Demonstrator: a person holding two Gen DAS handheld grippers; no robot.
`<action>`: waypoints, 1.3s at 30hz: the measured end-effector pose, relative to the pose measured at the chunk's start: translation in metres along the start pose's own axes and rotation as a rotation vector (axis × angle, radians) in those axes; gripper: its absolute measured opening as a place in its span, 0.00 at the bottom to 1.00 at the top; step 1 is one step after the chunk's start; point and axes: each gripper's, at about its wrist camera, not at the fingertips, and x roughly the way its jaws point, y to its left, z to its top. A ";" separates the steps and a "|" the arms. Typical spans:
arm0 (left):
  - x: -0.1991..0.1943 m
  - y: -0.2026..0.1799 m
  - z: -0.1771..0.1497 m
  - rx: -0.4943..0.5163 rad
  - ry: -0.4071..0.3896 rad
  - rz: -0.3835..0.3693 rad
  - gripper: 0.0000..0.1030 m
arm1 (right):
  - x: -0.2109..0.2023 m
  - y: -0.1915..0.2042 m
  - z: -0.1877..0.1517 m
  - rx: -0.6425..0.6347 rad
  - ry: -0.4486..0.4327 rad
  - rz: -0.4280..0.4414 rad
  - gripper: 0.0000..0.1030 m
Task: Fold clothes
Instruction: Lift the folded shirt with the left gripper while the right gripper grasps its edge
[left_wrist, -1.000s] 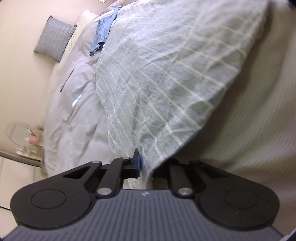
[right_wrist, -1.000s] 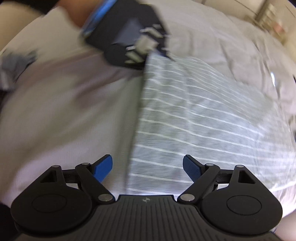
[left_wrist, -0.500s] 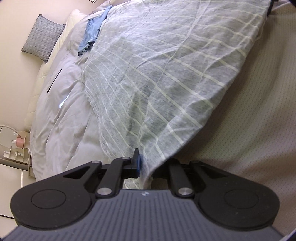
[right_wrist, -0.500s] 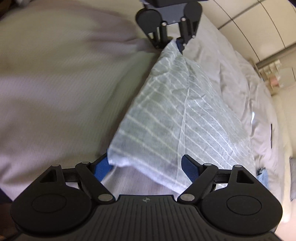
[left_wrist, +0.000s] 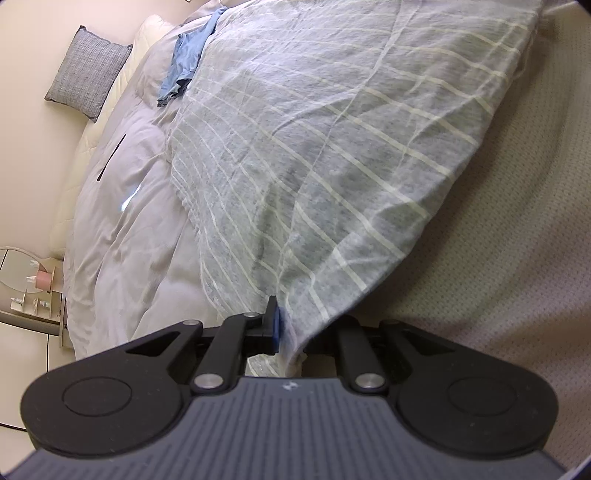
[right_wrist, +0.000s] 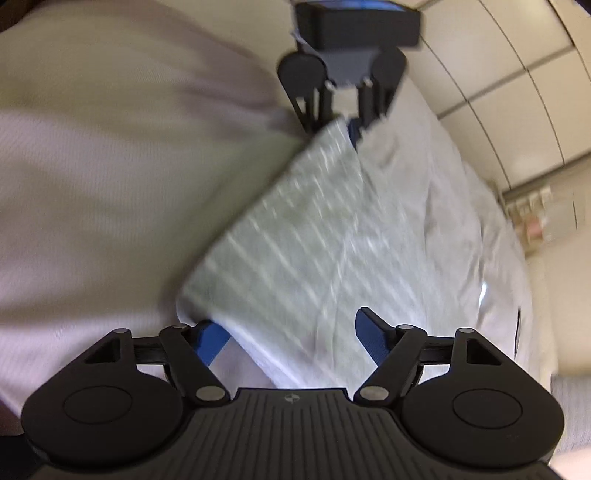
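Note:
A grey garment with pale stripes (left_wrist: 332, 155) lies spread over the bed. My left gripper (left_wrist: 291, 332) is shut on its near corner, and the cloth rises out of the pinch. In the right wrist view, which is blurred, the same garment (right_wrist: 295, 240) runs from the left gripper (right_wrist: 351, 129) at the top down to my right gripper (right_wrist: 291, 339). The right jaws are closing, with the garment's other corner lying between the blue pads (right_wrist: 373, 339). The pads stand apart from the cloth.
A light grey duvet (left_wrist: 122, 240) covers the bed. A blue garment (left_wrist: 184, 70) lies crumpled near the headboard and a grey pillow (left_wrist: 88, 72) leans on the wall. A bedside stand (left_wrist: 29, 295) holds small items. Pale knit fabric (left_wrist: 517, 258) fills the right side.
The right gripper rolled and sank toward the garment's free corner, and its jaws narrowed around it. The left gripper kept its grip and stayed where it was.

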 end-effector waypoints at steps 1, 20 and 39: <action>0.000 0.000 0.000 0.002 0.001 0.001 0.10 | 0.004 0.002 0.004 -0.009 -0.004 -0.002 0.66; -0.015 0.022 0.006 -0.058 0.024 -0.042 0.08 | -0.037 -0.068 -0.008 0.259 -0.099 0.189 0.02; 0.056 0.239 0.146 0.104 0.089 -0.314 0.07 | -0.039 -0.286 -0.152 1.154 -0.138 0.385 0.02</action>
